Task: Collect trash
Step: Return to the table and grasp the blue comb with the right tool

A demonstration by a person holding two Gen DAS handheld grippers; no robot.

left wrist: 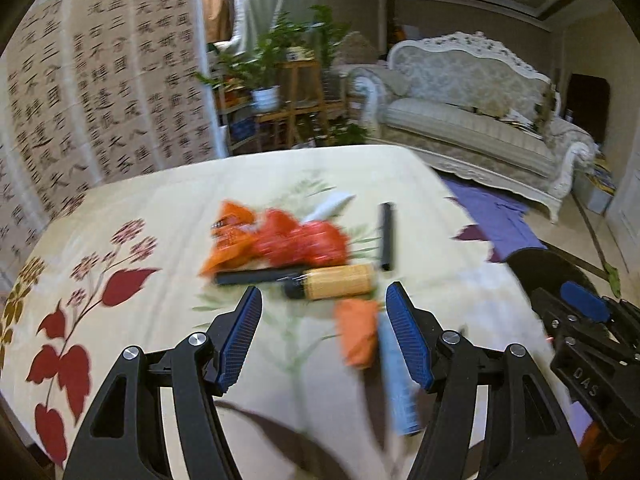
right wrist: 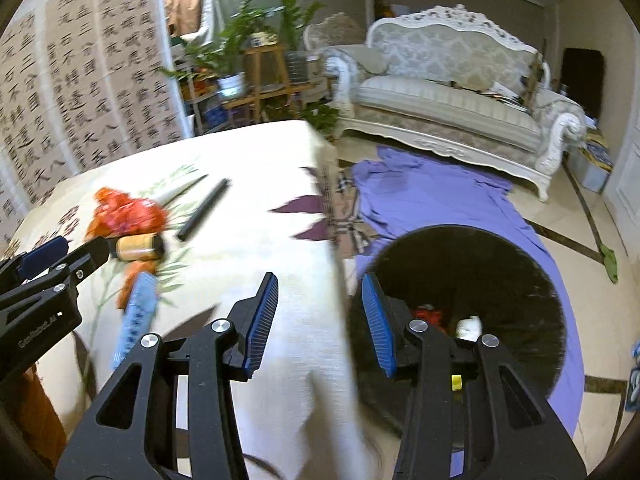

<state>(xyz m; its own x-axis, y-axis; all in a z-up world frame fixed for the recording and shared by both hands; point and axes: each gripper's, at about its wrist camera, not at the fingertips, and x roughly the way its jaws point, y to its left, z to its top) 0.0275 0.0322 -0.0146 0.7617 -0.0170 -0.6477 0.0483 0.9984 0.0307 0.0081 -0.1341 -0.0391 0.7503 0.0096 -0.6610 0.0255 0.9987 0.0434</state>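
Observation:
A heap of trash lies on the floral tablecloth [left wrist: 120, 208]: red and orange wrappers [left wrist: 280, 240], a yellow-labelled tube [left wrist: 340, 282], two black sticks [left wrist: 387, 236], an orange wrapper [left wrist: 358, 336] and a blue tube [left wrist: 398, 384]. My left gripper [left wrist: 324, 288] hangs open just short of the yellow tube, holding nothing. My right gripper [right wrist: 320, 278] is open and empty over the table's right edge. A black round bin [right wrist: 500, 272] stands on the floor below, with red and white scraps inside. In the right wrist view the left gripper [right wrist: 70, 254] is near the yellow tube [right wrist: 138, 248].
A purple cloth [right wrist: 432, 196] covers the floor under the bin. A pale ornate sofa [right wrist: 448, 96] stands behind, potted plants on wooden stands [right wrist: 260, 60] at the back, and a calligraphy screen [right wrist: 80, 80] on the left. The right gripper [left wrist: 584, 308] shows at the left view's right edge.

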